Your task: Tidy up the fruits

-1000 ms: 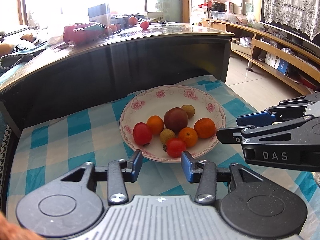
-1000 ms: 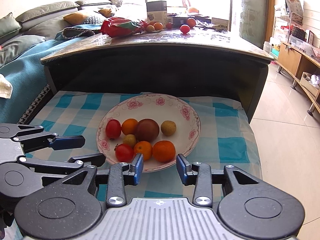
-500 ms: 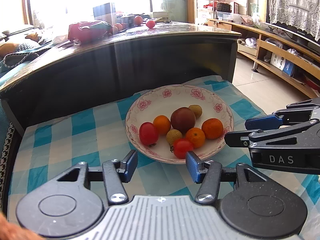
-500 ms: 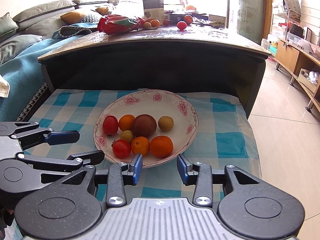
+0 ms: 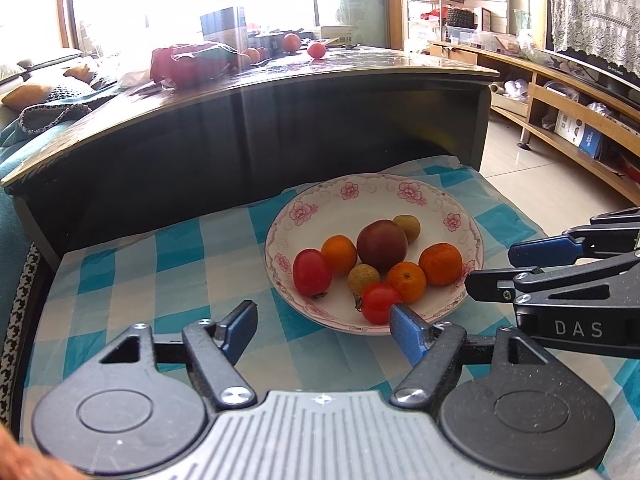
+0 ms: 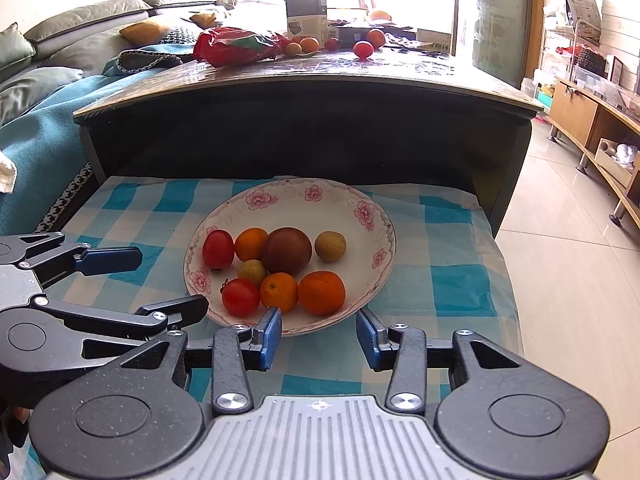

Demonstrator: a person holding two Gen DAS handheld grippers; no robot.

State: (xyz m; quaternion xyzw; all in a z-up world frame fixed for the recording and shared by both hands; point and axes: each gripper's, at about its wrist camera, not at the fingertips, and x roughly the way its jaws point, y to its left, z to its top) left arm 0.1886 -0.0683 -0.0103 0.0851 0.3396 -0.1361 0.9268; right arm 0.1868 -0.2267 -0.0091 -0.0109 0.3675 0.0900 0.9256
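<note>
A white plate with pink flowers [image 5: 400,196] [image 6: 296,200] sits on a blue checked cloth [image 5: 160,264] [image 6: 448,248]. It holds several fruits: a dark plum [image 5: 382,245] [image 6: 287,251], red tomatoes [image 5: 311,272] [image 6: 241,297], oranges [image 5: 440,264] [image 6: 321,293] and small yellow-green fruits [image 5: 407,227] [image 6: 330,246]. My left gripper [image 5: 322,330] is open and empty just before the plate's near rim. My right gripper [image 6: 318,334] is open and empty at the near rim. Each gripper shows in the other's view, the right one [image 5: 520,264] and the left one [image 6: 140,280].
A dark curved table [image 5: 256,120] [image 6: 304,120] rises right behind the cloth, with a red bag [image 5: 188,62] [image 6: 236,46], boxes and more fruit on top. A sofa [image 6: 40,80] lies at left. Tiled floor [image 6: 560,280] and wooden shelves [image 5: 580,128] lie at right.
My left gripper has opened wider and drifted left, so the plate now sits further right in its view. My right gripper has barely moved.
</note>
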